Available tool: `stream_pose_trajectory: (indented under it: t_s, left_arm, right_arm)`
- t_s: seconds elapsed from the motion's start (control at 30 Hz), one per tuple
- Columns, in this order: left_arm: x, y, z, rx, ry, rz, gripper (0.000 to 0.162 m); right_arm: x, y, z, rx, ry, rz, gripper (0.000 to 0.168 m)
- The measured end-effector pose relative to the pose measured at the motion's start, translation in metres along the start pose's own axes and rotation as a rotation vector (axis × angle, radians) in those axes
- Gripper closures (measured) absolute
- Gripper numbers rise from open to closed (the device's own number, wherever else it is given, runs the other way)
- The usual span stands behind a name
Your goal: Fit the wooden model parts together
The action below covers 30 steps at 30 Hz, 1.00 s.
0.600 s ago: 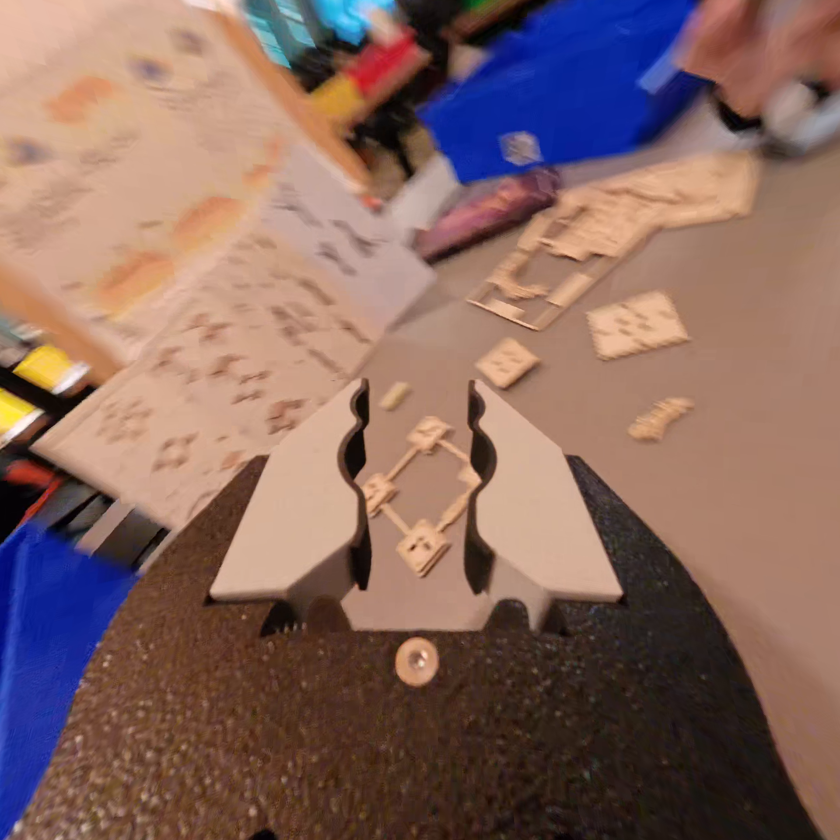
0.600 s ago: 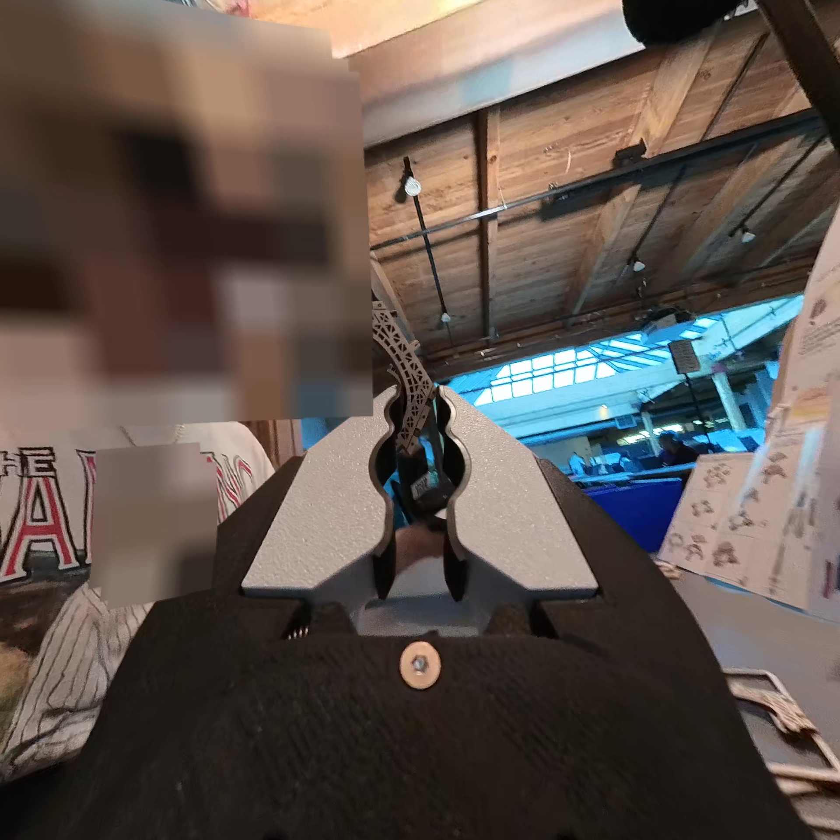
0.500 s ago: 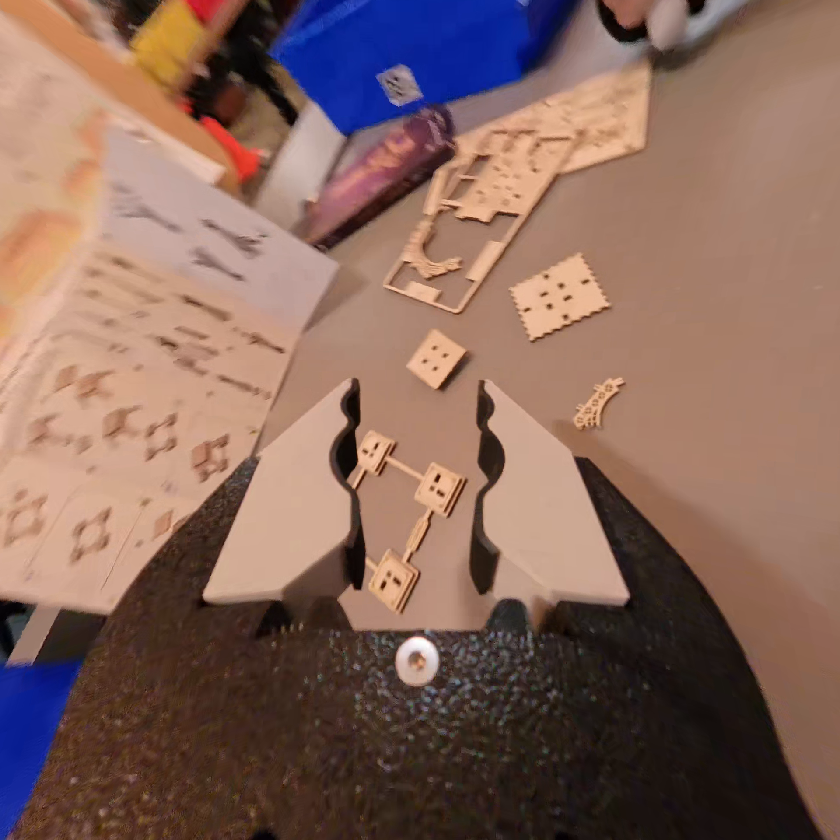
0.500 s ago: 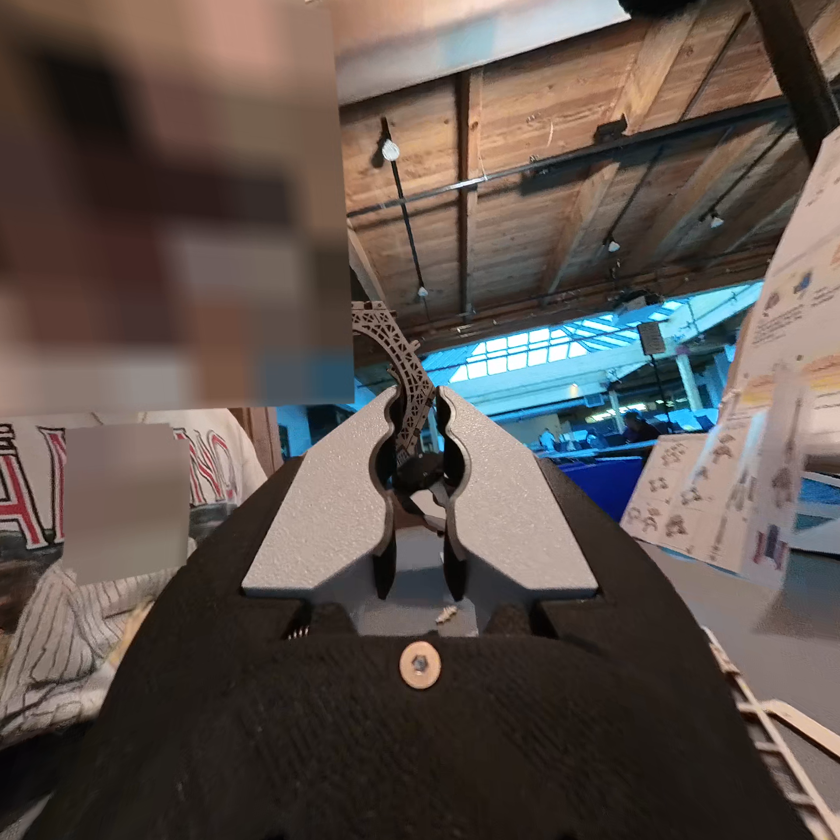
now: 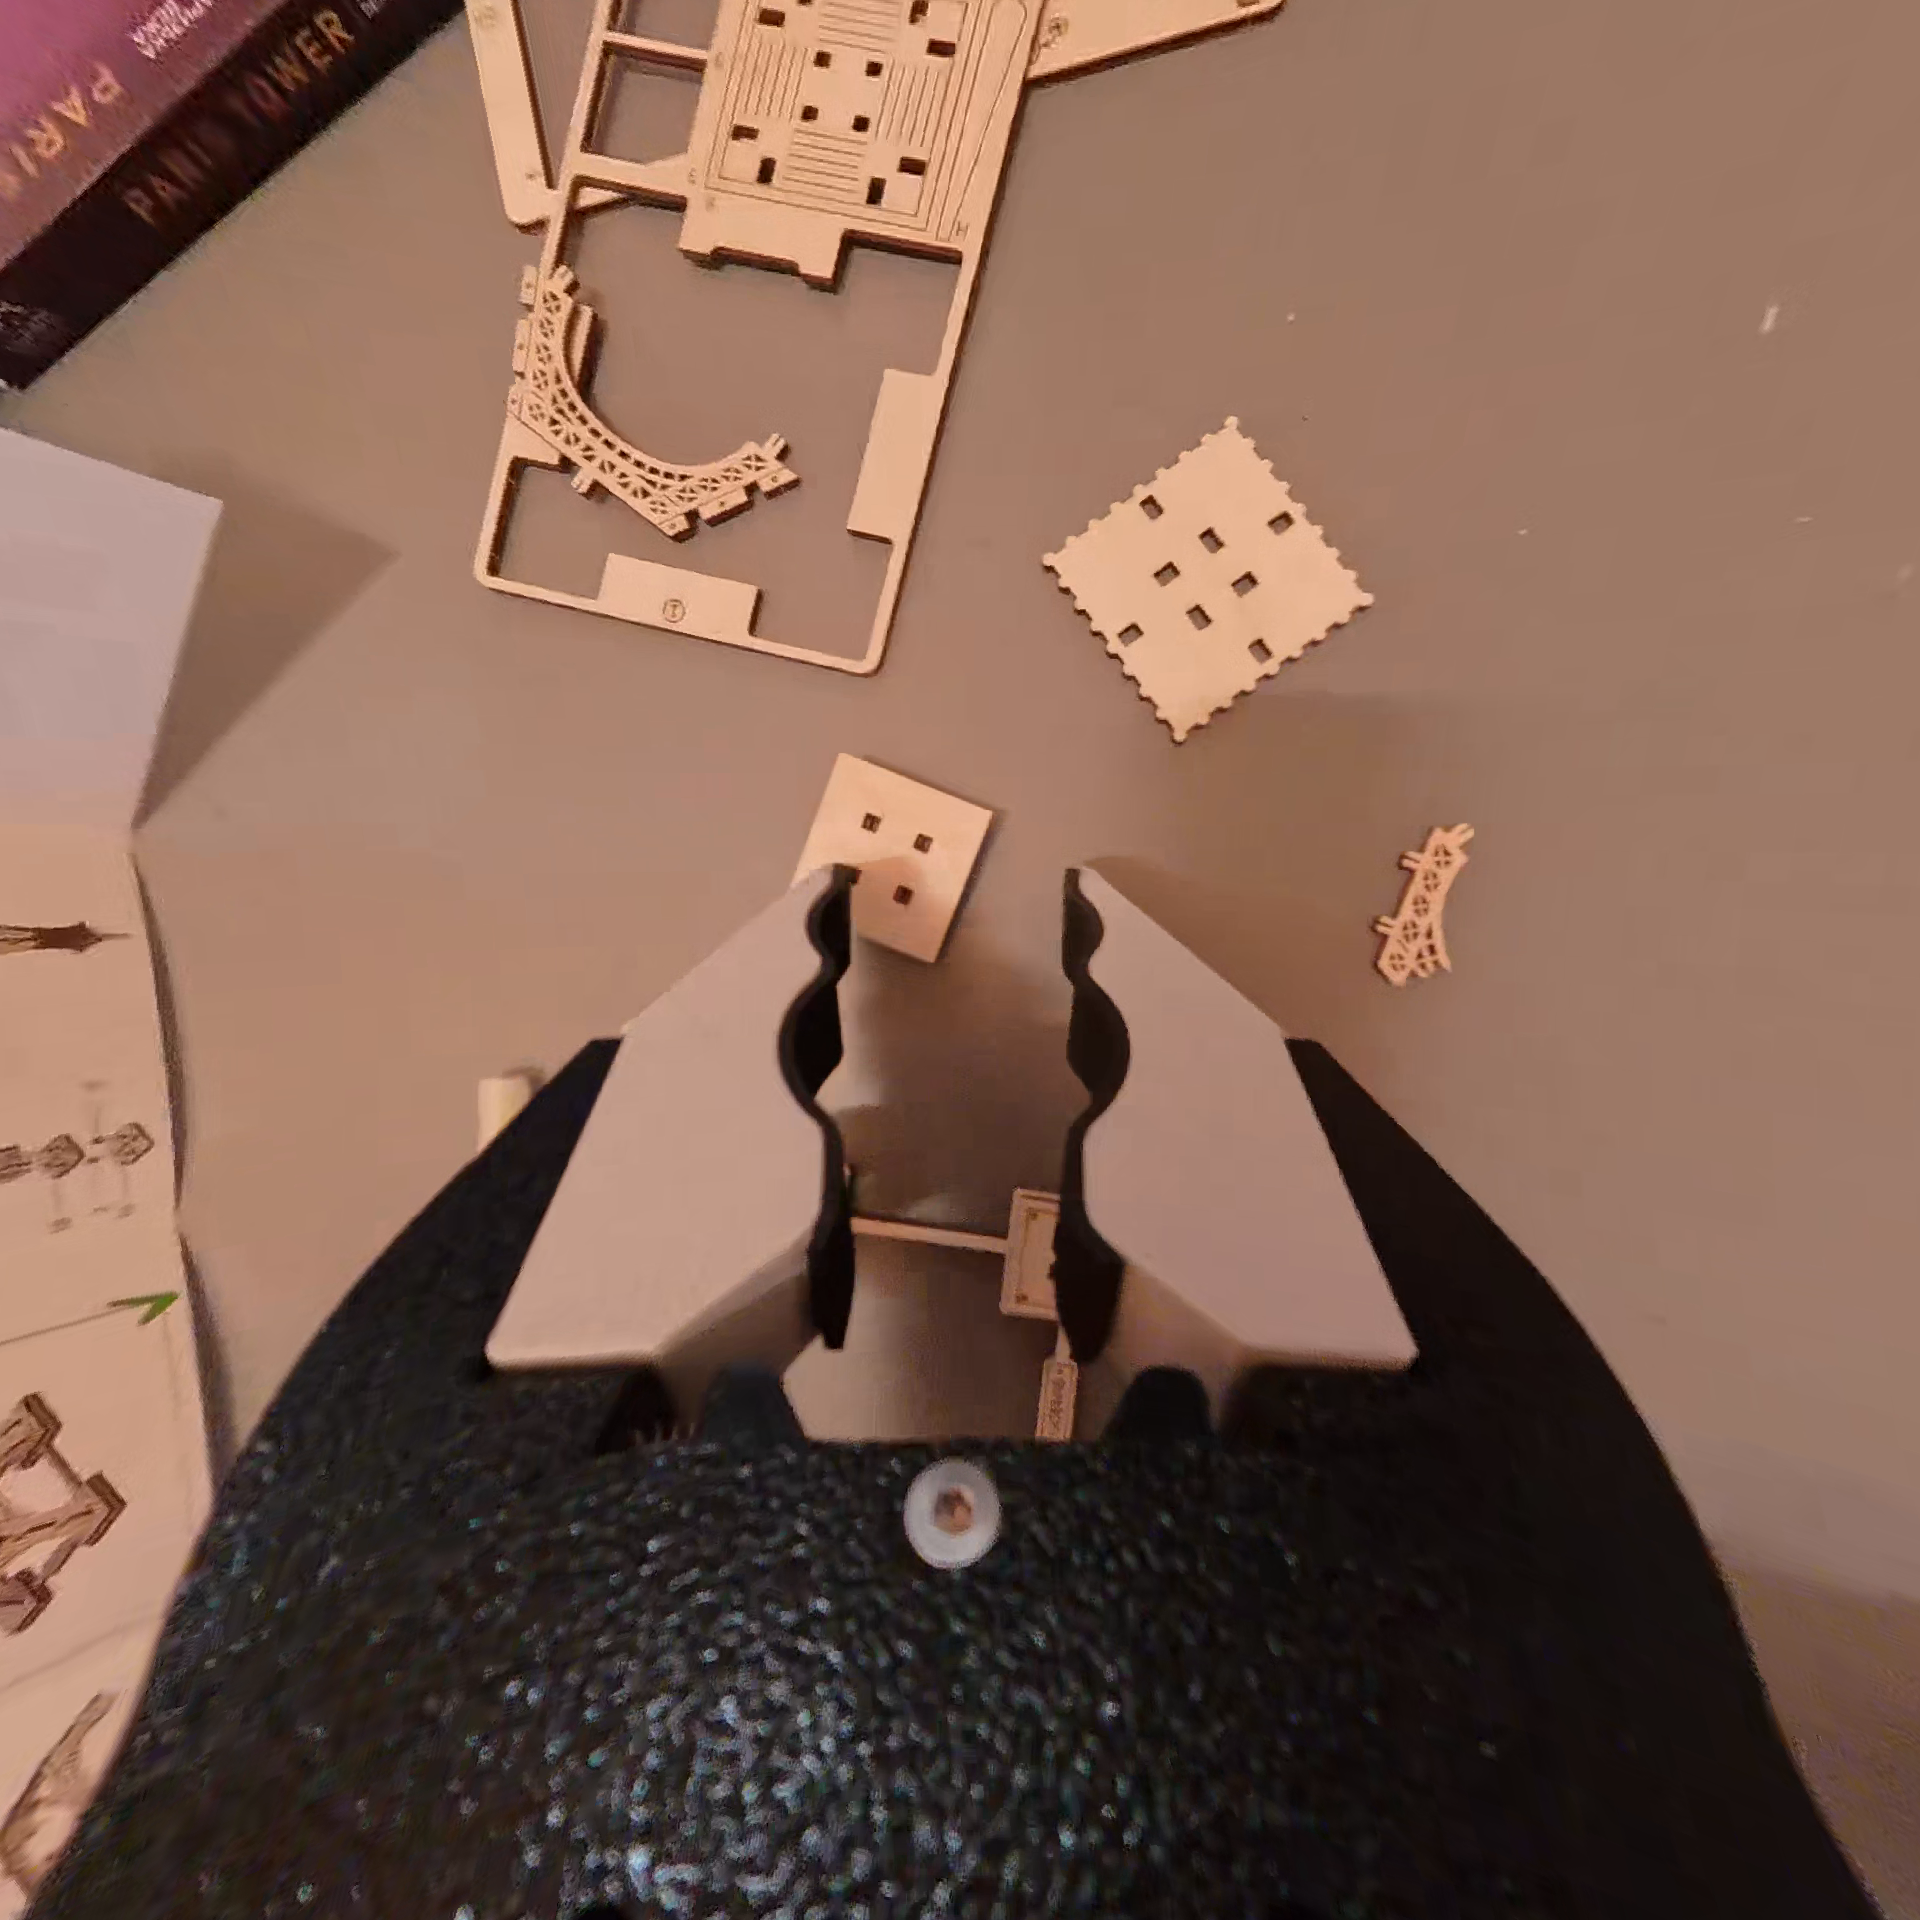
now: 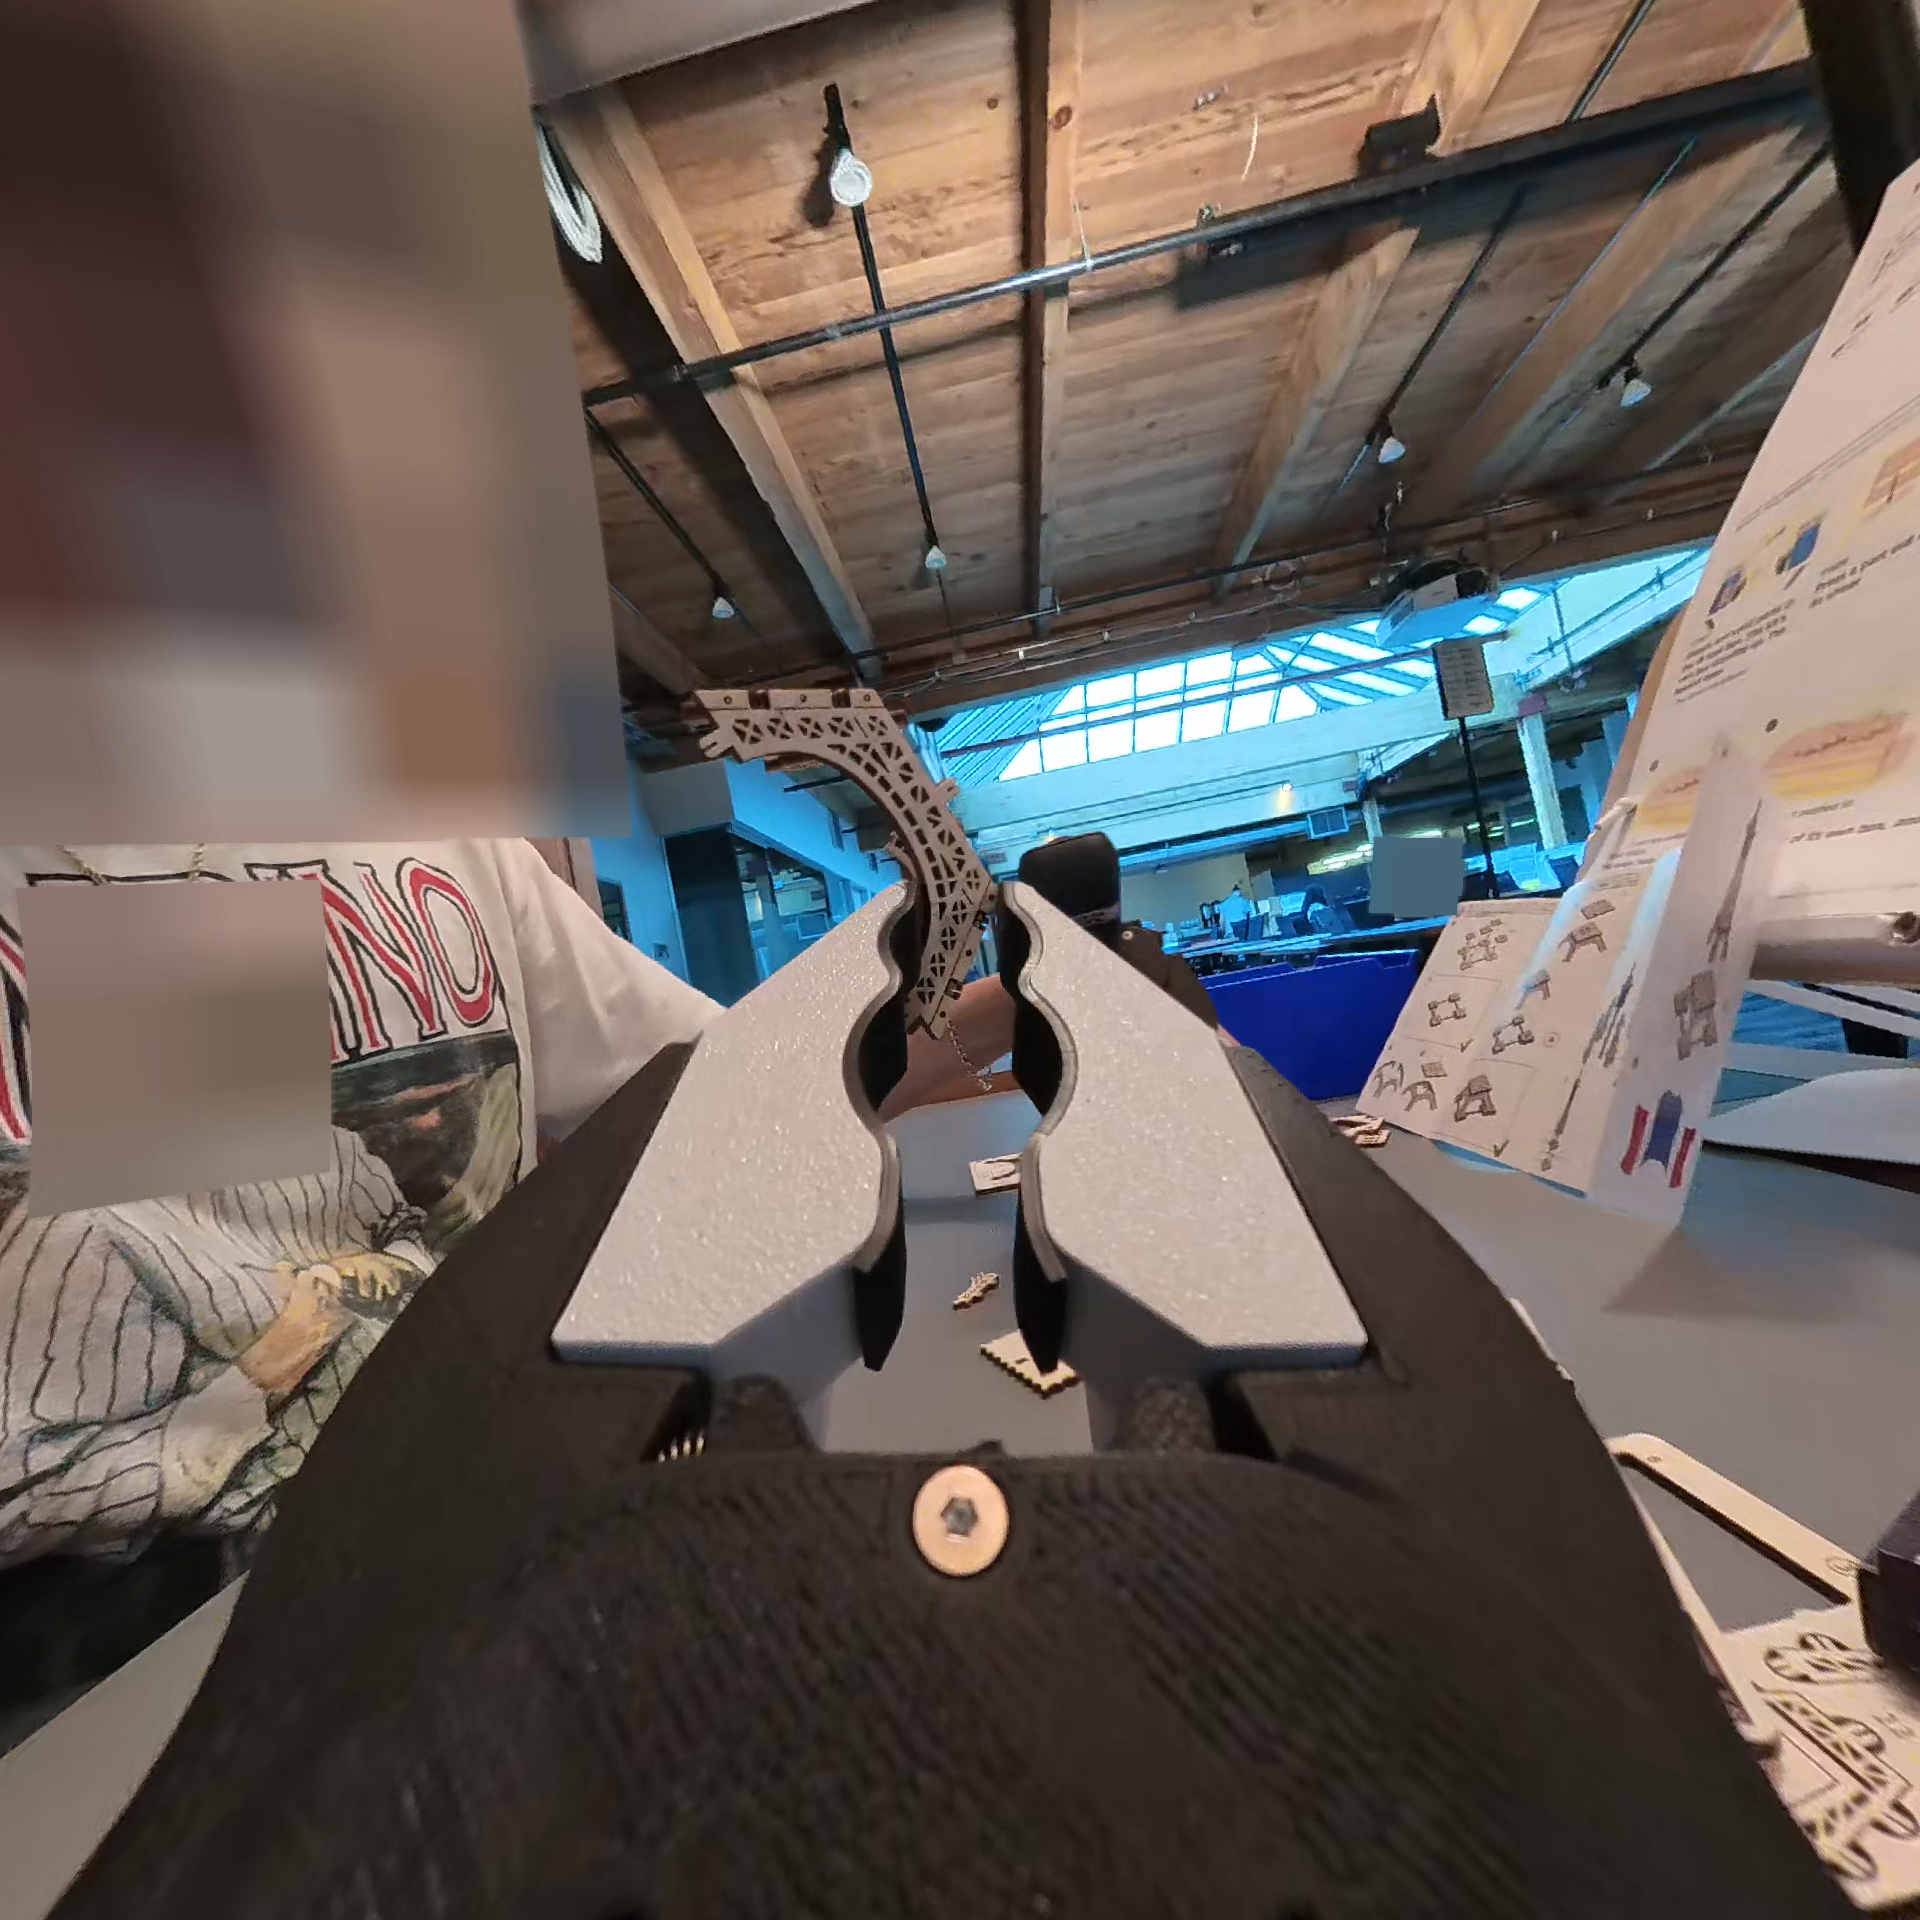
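Note:
My left gripper [image 5: 951, 894] is open and empty, pointing down at the grey table. A thin wooden frame of small squares joined by bars [image 5: 1029, 1268] lies on the table under its fingers, mostly hidden. A small square plate with holes [image 5: 914, 842] lies at the left fingertip. A scalloped square plate [image 5: 1210, 582] and a short lattice piece [image 5: 1423, 909] lie to the right. My right gripper [image 6: 961, 914] is shut on a curved lattice arch [image 6: 883, 790] and holds it up in the air, the arch sticking out up and left past the tips.
A punched wooden sheet [image 5: 914, 416] with another arch [image 5: 644, 468] lies ahead, beside a dark purple box [image 5: 156, 156]. Instruction sheets sit at the left [image 5: 73, 1143] and stand at the right [image 6: 1714, 935]. A person in a white printed shirt [image 6: 260, 1195] sits opposite. A blue bin [image 6: 1299, 1018] stands behind. My right fingertips sit around 25 centimetres from my left ones. The right gripper is farther from the scalloped square plate [image 5: 1210, 582], some 20 centimetres, than the left, some 6 centimetres.
My left gripper has tilted down and moved forward over the table, so the wooden frame now lies near the base of its fingers. My right gripper has lowered slightly, still holding the arch.

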<state>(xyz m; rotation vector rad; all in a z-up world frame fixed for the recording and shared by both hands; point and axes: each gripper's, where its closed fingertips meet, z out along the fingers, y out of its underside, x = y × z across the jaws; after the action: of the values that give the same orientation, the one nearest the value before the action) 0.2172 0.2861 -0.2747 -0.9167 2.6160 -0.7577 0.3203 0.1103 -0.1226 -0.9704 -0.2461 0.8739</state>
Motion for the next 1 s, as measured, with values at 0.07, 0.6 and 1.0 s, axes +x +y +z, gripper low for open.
stream_pose_trajectory:
  t_s: [0.07, 0.6, 1.0]
  left_arm:
    - [-0.007, 0.001, 0.003, -0.008, -0.053, 0.023, 0.127]
    - [-0.015, -0.064, -0.045, 0.583, 0.088, -0.277, 0.130]
    - [-0.038, -0.095, -0.135, 1.272, 0.373, -0.713, 0.131]
  right_arm:
    - [0.000, 0.001, 0.001, -0.007, -0.003, 0.003, 0.158]
    - [0.002, 0.000, 0.000, 0.010, -0.002, 0.016, 0.158]
    - [0.003, -0.001, -0.001, 0.017, 0.008, 0.011, 0.158]
